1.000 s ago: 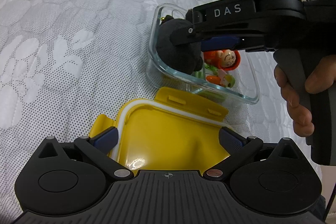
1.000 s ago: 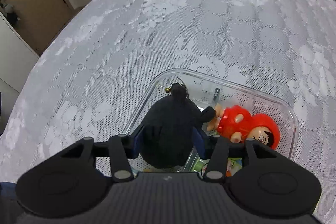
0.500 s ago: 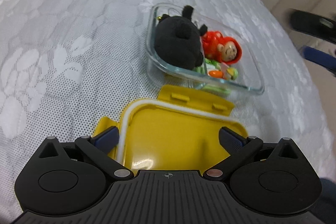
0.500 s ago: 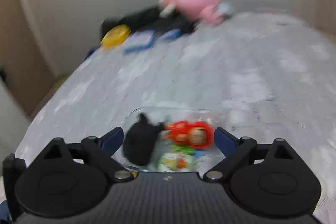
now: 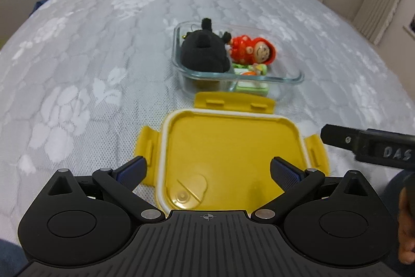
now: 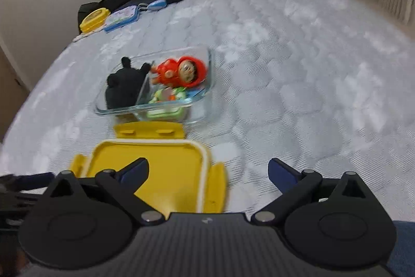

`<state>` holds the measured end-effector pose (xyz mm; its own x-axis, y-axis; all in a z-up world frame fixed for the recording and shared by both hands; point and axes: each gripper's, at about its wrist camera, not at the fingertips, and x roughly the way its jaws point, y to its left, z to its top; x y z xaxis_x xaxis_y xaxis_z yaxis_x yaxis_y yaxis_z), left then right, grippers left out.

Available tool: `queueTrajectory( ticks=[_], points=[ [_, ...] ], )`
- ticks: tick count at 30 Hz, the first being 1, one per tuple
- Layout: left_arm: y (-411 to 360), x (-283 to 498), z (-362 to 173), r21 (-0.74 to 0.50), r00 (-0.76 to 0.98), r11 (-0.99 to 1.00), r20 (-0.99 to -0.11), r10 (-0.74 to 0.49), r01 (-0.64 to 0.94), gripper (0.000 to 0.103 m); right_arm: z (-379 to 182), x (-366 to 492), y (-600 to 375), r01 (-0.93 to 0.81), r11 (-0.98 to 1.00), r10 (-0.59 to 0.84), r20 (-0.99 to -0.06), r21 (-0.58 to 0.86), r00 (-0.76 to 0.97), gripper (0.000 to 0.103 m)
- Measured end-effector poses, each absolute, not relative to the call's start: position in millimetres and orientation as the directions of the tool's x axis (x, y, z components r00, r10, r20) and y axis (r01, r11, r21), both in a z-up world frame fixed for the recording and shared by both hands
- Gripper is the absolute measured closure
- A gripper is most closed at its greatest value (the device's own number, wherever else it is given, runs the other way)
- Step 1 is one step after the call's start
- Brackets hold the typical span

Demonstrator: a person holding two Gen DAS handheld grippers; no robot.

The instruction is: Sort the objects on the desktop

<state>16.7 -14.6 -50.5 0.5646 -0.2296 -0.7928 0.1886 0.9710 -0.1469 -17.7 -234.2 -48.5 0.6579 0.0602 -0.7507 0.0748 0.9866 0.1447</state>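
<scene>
2 grippers spread wide, empty. Yellow plastic snap-lock lid (image 5: 233,152) lies flat just ahead of left gripper (image 5: 207,170), nearer than right gripper (image 6: 207,170); clear glass container (image 5: 290,78) of toys directly beyond lid.

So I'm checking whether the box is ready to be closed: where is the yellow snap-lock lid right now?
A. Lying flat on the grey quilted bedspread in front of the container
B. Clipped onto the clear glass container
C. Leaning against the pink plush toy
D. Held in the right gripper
A: the yellow snap-lock lid lies flat on the grey quilted bedspread, just in front of the open clear glass container, with neither gripper holding it.
</scene>
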Motion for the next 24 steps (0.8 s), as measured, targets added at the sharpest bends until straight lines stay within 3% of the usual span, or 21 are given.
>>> queueTrajectory(
  ticks=[5, 22, 24],
  points=[
    [-11, 10, -49, -0.155, 0.551, 0.977, -0.808, -0.211, 0.147, 0.0, -49, -26, -238, 0.107, 0.986, 0.021, -0.737, 0.127, 0.675, 0.004],
    [-13, 4, -53, -0.155, 0.518, 0.977, -0.829, -0.209, 0.145, 0.0, -57, -22, -230, 0.046, 0.984, 0.112, -0.797, 0.172, 0.594, 0.007],
    [-13, 3, -53, -0.158, 0.52, 0.976, -0.827, -0.214, 0.15, 0.0, -56, -19, -236, 0.053, 0.978, 0.131, -0.796, 0.2, 0.59, 0.013]
  ],
)
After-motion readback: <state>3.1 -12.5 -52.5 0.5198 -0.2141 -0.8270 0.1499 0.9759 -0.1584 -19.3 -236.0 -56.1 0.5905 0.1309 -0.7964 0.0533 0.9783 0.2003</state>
